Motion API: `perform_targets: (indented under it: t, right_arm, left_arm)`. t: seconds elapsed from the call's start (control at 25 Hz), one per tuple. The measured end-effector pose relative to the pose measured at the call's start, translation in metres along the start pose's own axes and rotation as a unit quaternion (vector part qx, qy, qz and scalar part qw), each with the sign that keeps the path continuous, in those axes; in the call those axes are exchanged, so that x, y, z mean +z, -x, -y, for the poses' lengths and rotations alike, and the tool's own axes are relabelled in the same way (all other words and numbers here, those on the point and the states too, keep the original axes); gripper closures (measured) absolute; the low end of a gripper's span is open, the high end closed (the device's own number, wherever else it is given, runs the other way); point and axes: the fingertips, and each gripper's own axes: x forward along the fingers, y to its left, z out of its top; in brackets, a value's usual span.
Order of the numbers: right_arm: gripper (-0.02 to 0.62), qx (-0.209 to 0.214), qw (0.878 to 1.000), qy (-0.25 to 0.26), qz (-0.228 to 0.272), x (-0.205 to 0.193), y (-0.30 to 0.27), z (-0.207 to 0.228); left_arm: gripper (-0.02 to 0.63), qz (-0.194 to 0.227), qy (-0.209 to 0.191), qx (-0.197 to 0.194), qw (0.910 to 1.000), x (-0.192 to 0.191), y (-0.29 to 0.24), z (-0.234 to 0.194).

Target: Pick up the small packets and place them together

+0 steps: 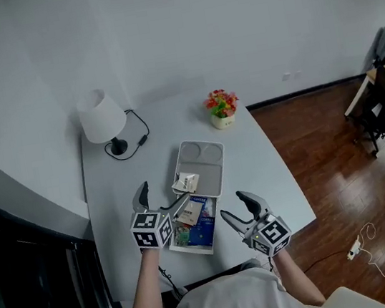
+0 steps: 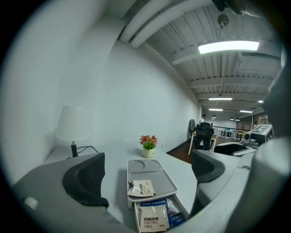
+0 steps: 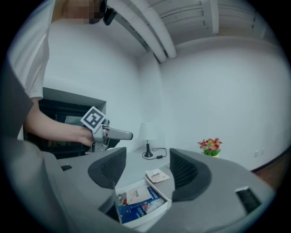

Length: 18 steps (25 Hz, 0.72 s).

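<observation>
A small white packet [image 1: 185, 182] lies on the near corner of the grey tray [image 1: 204, 156]. Under the tray a drawer [image 1: 193, 247] stands pulled out toward me, with a white tea packet [image 1: 187, 214] on top of blue coffee packets [image 1: 204, 229]. My left gripper [image 1: 160, 200] hovers open just left of the drawer, nothing between its fingers. In the left gripper view the tray packet [image 2: 142, 188] and the drawer packet [image 2: 152, 217] lie below and ahead of its jaws. My right gripper [image 1: 242, 213] is open and empty at the drawer's right. Its own view shows the drawer [image 3: 136, 202] below.
A white lamp [image 1: 102, 117] with a black cord stands at the table's back left, and a small flower pot [image 1: 221, 105] sits at the back beyond the tray. A dark cabinet [image 1: 32, 284] borders the table's left side. Wooden floor lies to the right.
</observation>
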Motion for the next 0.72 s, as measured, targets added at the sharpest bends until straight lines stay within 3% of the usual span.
perform_targets:
  t: [0.2,0.4,0.72]
  right_arm:
    - [0.302,-0.004,1.000,-0.003,0.024,0.019,0.001,0.002]
    - [0.302,0.004,0.999,0.005,0.035,0.032,-0.003,-0.008]
    - [0.302,0.031,0.999,0.013,0.039,0.041,-0.012,-0.028]
  left_arm:
    - [0.014,0.060,-0.017,0.030,0.9976,0.022,0.043,0.012]
    - [0.081,0.088,-0.033,0.065,0.9934,0.024,0.087,0.014]
    - [0.110,0.124,-0.034,0.127,0.9836,0.016,0.142,0.006]
